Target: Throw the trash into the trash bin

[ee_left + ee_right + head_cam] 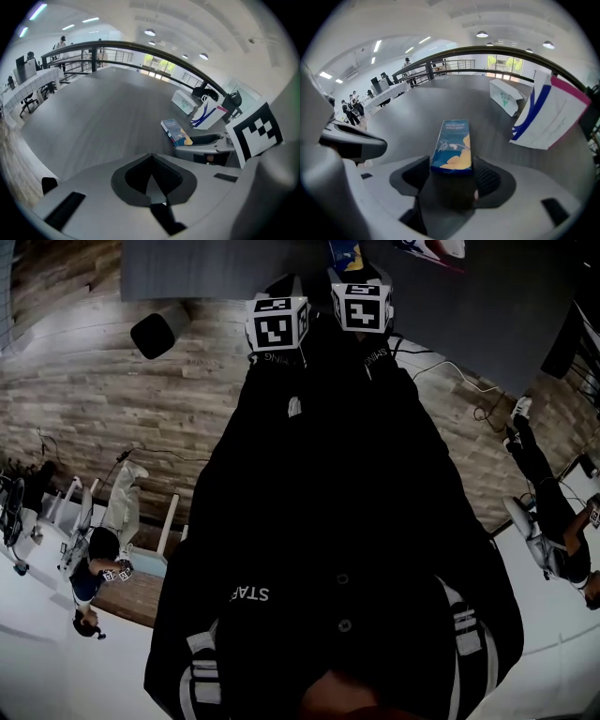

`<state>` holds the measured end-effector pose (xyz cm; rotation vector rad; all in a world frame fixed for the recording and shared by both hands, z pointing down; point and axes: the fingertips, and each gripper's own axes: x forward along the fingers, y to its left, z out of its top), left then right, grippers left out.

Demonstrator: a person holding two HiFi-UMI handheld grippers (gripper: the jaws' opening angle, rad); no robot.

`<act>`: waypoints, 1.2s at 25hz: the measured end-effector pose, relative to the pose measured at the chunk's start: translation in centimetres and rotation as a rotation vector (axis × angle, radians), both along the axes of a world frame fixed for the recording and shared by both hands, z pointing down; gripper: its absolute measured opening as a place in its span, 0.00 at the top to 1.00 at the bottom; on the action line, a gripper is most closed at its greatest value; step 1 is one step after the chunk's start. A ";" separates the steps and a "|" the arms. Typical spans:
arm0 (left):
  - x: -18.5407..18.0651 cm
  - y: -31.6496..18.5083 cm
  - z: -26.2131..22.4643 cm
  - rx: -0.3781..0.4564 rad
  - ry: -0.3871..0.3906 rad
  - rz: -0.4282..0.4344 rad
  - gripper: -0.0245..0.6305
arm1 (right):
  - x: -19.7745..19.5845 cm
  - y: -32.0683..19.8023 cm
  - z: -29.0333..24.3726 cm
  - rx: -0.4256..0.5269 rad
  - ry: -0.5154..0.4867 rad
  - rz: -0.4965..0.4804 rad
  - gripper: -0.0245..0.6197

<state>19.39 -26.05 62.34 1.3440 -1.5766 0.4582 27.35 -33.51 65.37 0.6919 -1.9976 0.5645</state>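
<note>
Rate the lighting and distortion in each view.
Head view: dim and underexposed, the black jacket fills it with little detail. Left gripper view: bright, fisheye bows the railing, dark corners. Right gripper view: evenly lit, the blue box sharp, edges warped.

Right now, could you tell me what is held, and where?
Nothing. The open jaws of the right gripper flank the near end of the box without pressing; the left gripper is shut, empty.
</note>
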 end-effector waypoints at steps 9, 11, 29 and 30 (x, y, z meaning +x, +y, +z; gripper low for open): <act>-0.2 0.5 -0.8 -0.002 -0.017 -0.024 0.96 | -0.3 -0.3 -1.5 0.070 0.006 -0.044 0.53; -0.4 0.5 -1.3 0.004 -0.025 -0.036 0.96 | -0.4 -0.4 -2.7 0.085 -0.023 -0.050 0.54; -4.8 5.8 -5.0 0.077 -0.079 -0.249 0.96 | -4.6 5.0 -10.9 0.149 -0.208 -0.194 0.54; -5.5 6.6 -5.0 0.082 -0.079 -0.269 0.96 | -5.5 5.8 -11.1 0.152 -0.215 -0.214 0.54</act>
